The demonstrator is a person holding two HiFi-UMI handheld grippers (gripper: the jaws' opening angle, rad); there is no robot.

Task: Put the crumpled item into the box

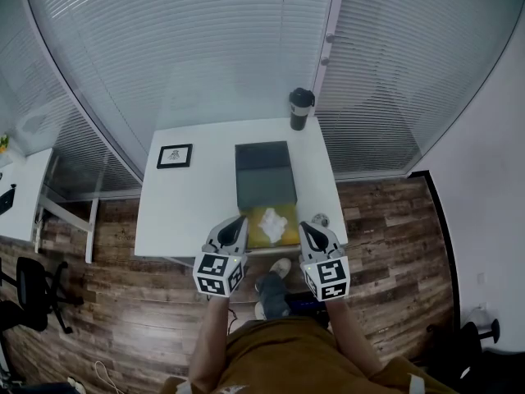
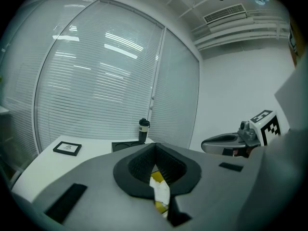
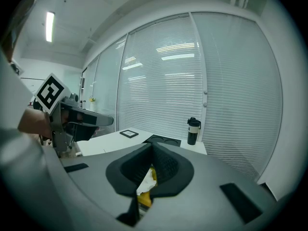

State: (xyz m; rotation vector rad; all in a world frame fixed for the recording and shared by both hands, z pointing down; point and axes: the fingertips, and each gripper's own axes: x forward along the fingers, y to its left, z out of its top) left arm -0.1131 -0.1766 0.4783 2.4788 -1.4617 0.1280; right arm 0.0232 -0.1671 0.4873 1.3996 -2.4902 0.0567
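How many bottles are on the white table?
1. The bottle stands upright at the table's far right corner, just past the dark box. Part of the near edge is hidden, so another could be missed.

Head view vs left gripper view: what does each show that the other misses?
Head view only: wood floor, office chair, the person's shoes. Left gripper view only: ceiling vent. Both: white table, dark box, bottle, picture frame, crumpled white item on yellow sheet, right gripper.
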